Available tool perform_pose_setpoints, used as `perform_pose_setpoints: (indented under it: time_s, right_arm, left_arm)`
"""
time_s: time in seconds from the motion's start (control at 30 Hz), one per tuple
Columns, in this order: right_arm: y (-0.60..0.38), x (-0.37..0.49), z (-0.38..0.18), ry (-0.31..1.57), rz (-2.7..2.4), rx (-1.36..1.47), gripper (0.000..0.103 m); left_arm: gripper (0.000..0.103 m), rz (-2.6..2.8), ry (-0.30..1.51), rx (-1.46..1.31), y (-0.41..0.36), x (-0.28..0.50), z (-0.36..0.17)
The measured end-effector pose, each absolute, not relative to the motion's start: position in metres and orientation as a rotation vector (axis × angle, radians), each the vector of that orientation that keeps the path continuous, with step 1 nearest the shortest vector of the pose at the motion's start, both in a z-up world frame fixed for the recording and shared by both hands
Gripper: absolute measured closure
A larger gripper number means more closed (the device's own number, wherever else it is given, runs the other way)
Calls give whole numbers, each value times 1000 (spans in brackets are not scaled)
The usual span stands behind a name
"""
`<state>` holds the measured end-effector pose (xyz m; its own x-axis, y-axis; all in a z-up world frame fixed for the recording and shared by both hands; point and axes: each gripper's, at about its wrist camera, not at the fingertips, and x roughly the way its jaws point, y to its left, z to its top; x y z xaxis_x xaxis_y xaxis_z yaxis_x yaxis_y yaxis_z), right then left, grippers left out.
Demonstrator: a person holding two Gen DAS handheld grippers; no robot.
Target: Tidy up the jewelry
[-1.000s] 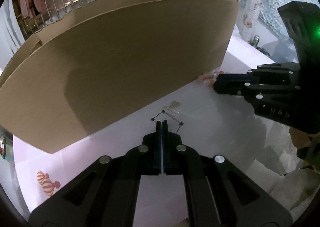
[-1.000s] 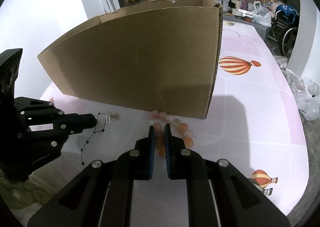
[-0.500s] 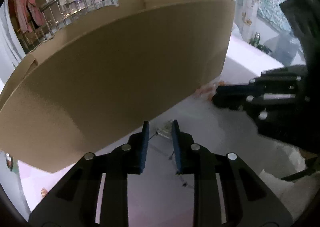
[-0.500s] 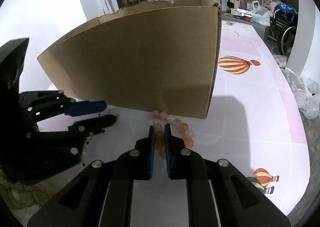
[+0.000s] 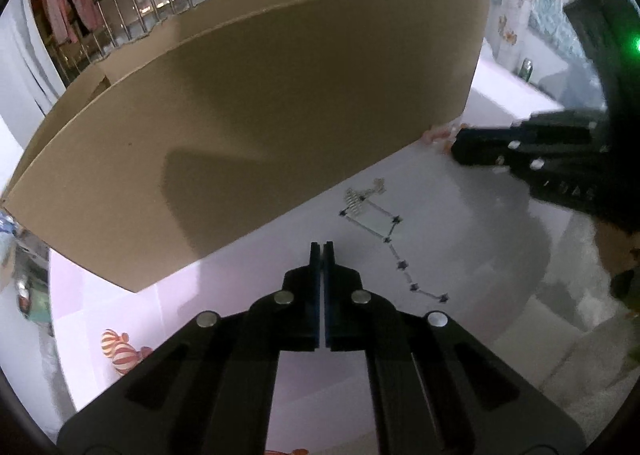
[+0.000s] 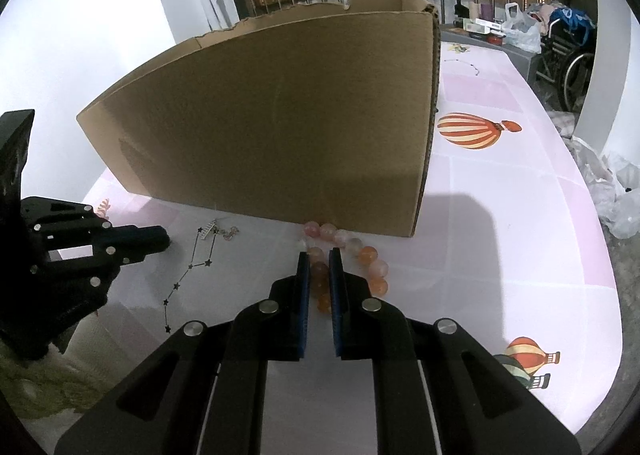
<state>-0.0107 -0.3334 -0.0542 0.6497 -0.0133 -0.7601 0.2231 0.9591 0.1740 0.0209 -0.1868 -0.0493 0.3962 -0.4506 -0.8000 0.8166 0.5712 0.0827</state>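
A: Item one, the left gripper (image 5: 322, 245). Its jaws are fully together, blue pads face to face, with nothing between them. It hangs over bare tablecloth, the star chain just to its right and not touched.

B: Item two, the right gripper (image 6: 319, 253). Its jaws are drawn in to a narrow slot. Peach beads show through that slot, but whether the pads pinch them or merely hover above cannot be told.

A: Item three, the star chain (image 5: 390, 241). Thin metal links with small dark stars, lying slack in a bent line on the cloth, a little silver ladder-shaped charm (image 5: 353, 199) at its far end, near the box's foot.

B: Item four, the bead bracelet (image 6: 362, 257). Round, glossy, translucent beads in pink and orange, curled in a loop at the box's near right corner, the farthest beads touching the cardboard.

A: Item five, the cardboard box (image 5: 256, 127). Plain brown corrugated board, matte, open-topped, with a ragged torn rim at the back.

B: Item six, the tablecloth (image 6: 500, 239). Smooth, pale pink checks, printed with striped hot-air balloons.

A: The left view gives only a sliver of the beads (image 5: 440, 135) behind the right gripper's tip (image 5: 460, 151).

B: The right view shows the whole loop, and wide bare cloth to the box's right, out to the rounded table edge. In front, the box wall closes the way for both grippers.
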Motion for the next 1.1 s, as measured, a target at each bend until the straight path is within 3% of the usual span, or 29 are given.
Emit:
perform_pose_setpoints:
  time_s: [0.07, 0.1, 0.23, 0.3, 0.4, 0.53, 1.1]
  right_arm:
    - [-333, -11, -54, 855, -137, 262, 93]
    - [-333, -11, -54, 854, -137, 262, 93]
    - [-333, -11, -54, 849, -140, 265, 93]
    - [-334, -12, -54, 846, -141, 267, 93]
    - [-335, -12, -55, 843, -139, 265, 93]
    - [-336, -12, -56, 841, -134, 267, 93]
    - [-334, -9, -54, 857, -142, 236, 93]
  left_arm:
    - [91, -874, 794, 491, -192, 21, -43]
    - [78, -883, 779, 496, -198, 20, -42]
    - [74, -892, 739, 545, -218, 16, -47]
    - [78, -880, 744, 575, -225, 19, -54]
    - [99, -890, 753, 575, -225, 20, -54]
    - [103, -885, 743, 584, -219, 18, -54]
    - [103, -828, 791, 507, -186, 26, -52]
